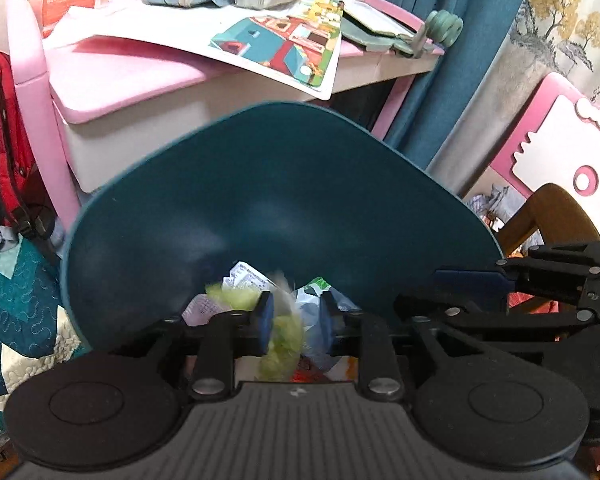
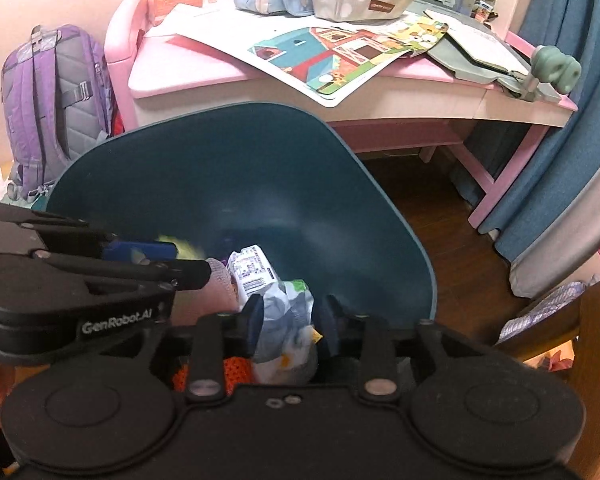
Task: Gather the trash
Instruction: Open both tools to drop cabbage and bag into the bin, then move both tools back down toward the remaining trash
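While blurred, yellow-green scrap [image 1: 282,338] hangs over teal bin [image 1: 260,184].

The near rim of the teal bin [image 1: 284,184] is hidden behind the left gripper [image 1: 296,320] in the left wrist view and behind the right gripper [image 2: 292,316] in the right wrist view. The bin floor is not visible; trash covers it. A yellow-green piece [image 1: 284,344] between the left gripper's fingers is motion-blurred, and contact with the pads cannot be determined. Print on the white wrapper [image 2: 252,272] is too small to read. The crumpled pale bag [image 2: 288,332] is partly hidden by the right gripper's body. The purple backpack [image 2: 52,104] is partly hidden behind the bin's far left rim.
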`<state>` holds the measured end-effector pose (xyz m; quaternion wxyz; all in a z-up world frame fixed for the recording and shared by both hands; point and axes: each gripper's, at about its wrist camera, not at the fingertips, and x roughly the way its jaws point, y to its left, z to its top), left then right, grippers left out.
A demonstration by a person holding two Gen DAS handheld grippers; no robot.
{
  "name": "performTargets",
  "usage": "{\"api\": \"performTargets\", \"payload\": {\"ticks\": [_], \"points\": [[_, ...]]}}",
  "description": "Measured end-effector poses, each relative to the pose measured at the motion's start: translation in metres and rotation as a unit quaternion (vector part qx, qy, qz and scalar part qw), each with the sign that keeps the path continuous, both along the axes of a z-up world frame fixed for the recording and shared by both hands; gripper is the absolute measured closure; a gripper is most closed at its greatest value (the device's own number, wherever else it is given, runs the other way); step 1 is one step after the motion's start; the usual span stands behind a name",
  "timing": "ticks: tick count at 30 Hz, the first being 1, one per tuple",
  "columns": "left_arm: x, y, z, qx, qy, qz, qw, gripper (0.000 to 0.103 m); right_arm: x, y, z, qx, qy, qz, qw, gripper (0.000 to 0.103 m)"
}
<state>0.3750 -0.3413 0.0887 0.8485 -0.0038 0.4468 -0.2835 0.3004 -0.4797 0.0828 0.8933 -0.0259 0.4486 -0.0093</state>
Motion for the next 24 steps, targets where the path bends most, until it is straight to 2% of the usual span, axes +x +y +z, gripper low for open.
{"api": "performTargets", "payload": {"ticks": [4, 9, 12, 16, 20, 22, 24], "points": [[-0.005, 0.005, 0.007, -0.004, -0.012, -0.001, 0.9999, 0.068, -0.008, -0.001, 0.008, 0.004, -0.008, 0.002, 1.000, 0.071], [-0.018, 0.020, 0.025, -0.021, -0.036, 0.005, 0.9991, 0.052, -0.024, 0.002, 0.026, 0.018, -0.031, 0.005, 0.999, 0.068], [-0.029, 0.034, 0.037, -0.031, -0.050, 0.005, 0.9982, 0.050, -0.034, 0.009, 0.036, 0.018, -0.042, 0.013, 0.999, 0.061], [-0.044, 0.052, 0.051, -0.036, -0.067, 0.006, 0.9971, 0.049, -0.048, 0.025, 0.049, 0.020, -0.055, 0.028, 0.998, 0.061], [-0.060, 0.076, 0.064, -0.039, -0.091, 0.018, 0.9949, 0.037, -0.062, 0.046, 0.061, 0.024, -0.070, 0.045, 0.996, 0.057], [-0.067, 0.091, 0.070, -0.040, -0.101, 0.024, 0.9938, 0.037, -0.069, 0.057, 0.067, 0.025, -0.080, 0.056, 0.995, 0.051], [-0.075, 0.105, 0.075, -0.042, -0.108, 0.030, 0.9928, 0.036, -0.075, 0.070, 0.073, 0.027, -0.087, 0.068, 0.994, 0.049]]}}
